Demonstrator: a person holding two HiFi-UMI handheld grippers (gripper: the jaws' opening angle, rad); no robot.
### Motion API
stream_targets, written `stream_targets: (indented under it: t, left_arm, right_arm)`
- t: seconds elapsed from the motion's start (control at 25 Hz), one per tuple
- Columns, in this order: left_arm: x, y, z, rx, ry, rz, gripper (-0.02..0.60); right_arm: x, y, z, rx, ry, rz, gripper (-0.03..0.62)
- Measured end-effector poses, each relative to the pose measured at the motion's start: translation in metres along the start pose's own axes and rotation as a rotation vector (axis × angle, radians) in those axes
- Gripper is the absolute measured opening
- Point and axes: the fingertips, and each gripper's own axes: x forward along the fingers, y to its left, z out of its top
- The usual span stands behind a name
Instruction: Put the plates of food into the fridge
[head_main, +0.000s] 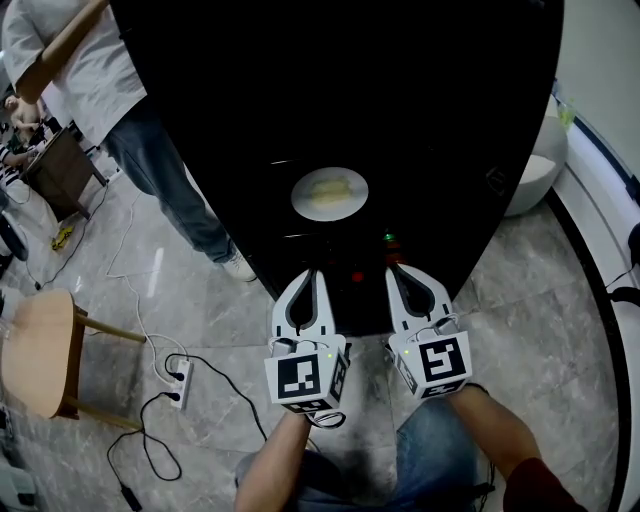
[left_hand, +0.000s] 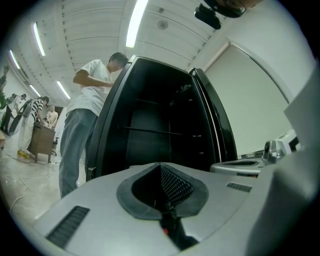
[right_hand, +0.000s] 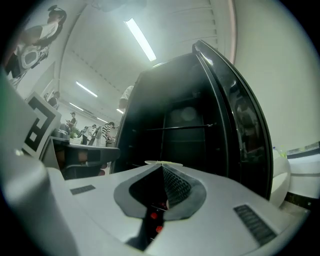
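Note:
A white plate of pale yellow food rests on a shelf inside the open black fridge. In the right gripper view only the plate's thin rim peeks over the jaw tips. My left gripper and right gripper sit side by side just in front of the fridge's lower shelves, both pointing into it. Their jaws are shut with nothing between them. The left gripper view looks into the dark fridge interior with its bare shelves.
A person in jeans stands close to the fridge's left side. A wooden stool and a power strip with cables lie on the tiled floor to the left. A white rounded container stands at the right.

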Motion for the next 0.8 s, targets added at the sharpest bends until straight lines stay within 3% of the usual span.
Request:
stream_targets:
  t: [0.8]
  left_arm:
    - [-0.001,0.0,0.011,-0.011,-0.025,-0.035,0.006]
  right_arm:
    - [0.0,-0.004,0.017,0.027,-0.028,-0.029,0.009]
